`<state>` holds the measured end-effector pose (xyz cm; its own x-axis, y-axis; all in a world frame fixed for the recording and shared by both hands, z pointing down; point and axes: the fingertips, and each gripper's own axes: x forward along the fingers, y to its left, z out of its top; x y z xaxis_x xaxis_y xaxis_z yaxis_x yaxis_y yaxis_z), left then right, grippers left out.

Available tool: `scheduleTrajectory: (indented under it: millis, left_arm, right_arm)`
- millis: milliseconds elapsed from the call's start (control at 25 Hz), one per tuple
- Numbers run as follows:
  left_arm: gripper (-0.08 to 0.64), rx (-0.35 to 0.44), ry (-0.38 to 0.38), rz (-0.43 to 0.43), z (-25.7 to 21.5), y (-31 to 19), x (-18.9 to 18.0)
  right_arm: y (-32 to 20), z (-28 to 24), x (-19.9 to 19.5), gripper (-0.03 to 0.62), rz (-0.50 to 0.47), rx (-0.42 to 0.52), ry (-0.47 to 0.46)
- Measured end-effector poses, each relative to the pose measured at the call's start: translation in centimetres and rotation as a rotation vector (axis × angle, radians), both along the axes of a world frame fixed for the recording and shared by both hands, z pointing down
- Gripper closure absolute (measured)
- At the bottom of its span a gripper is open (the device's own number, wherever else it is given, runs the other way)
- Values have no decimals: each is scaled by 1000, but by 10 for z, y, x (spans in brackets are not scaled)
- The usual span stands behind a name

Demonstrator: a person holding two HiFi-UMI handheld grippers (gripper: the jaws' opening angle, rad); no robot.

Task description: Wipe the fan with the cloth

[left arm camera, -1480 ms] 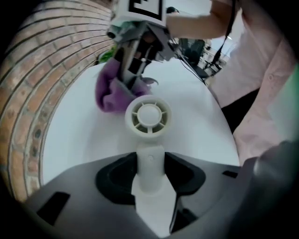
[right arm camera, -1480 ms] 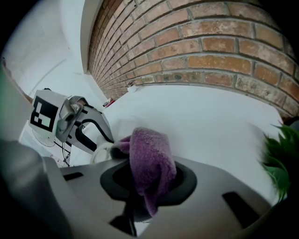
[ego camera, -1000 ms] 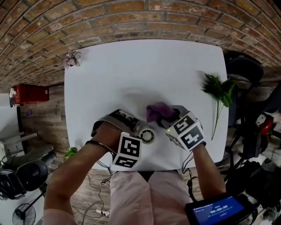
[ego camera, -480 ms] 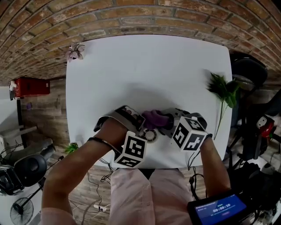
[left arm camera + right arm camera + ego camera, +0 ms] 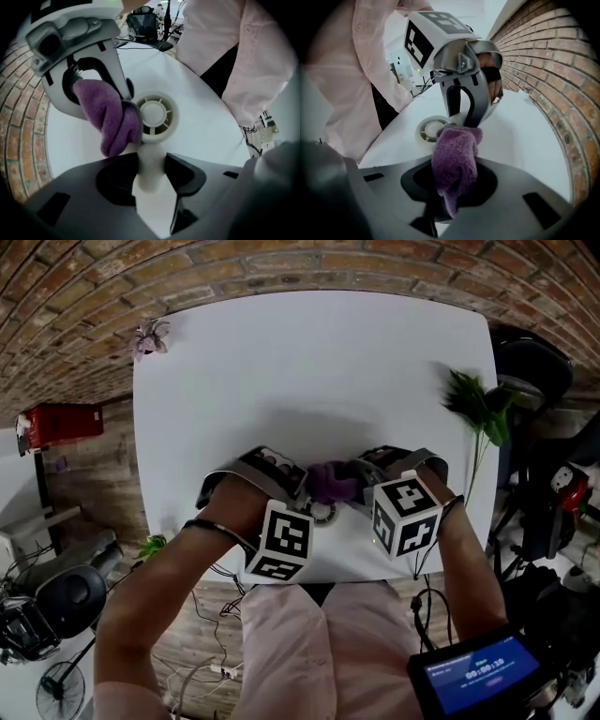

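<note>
Jaws of the left gripper are clamping the white stem of the small fan, standing partly apart around it, seemingly pinning the fan against the white table so it is not sliding under the rubbing. Those of the right gripper are pinching the purple cloth, whose bunched free end is pressing on the rim of the fan's round grille, near the table's front edge

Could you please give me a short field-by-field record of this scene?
surface: white table
left gripper: closed on the stem of the fan, pointing down
right gripper: closed on the cloth
contact: purple cloth lies against the fan's round rim
also on table: green sprig near the right edge
</note>
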<state>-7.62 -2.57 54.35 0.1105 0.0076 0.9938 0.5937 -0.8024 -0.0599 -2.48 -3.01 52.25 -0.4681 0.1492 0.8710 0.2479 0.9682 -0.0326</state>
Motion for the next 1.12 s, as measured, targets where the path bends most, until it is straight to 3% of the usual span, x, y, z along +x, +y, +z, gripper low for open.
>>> scheduleTrajectory:
  millis: [240, 720, 960, 1120]
  left_arm:
    - [368, -24, 27, -158, 0, -6, -2]
    - [368, -59, 57, -568, 0, -17, -12]
    - [368, -68, 71, -871, 2, -24, -20]
    - [359, -100, 139, -1050, -1, -23, -28]
  right_arm:
    - [2, -1, 12, 517, 124, -54, -21]
    - [32, -1, 23, 517, 322, -126, -51]
    - [61, 0, 10, 515, 330, -159, -91]
    - [71, -8, 16, 514, 372, -160, -126]
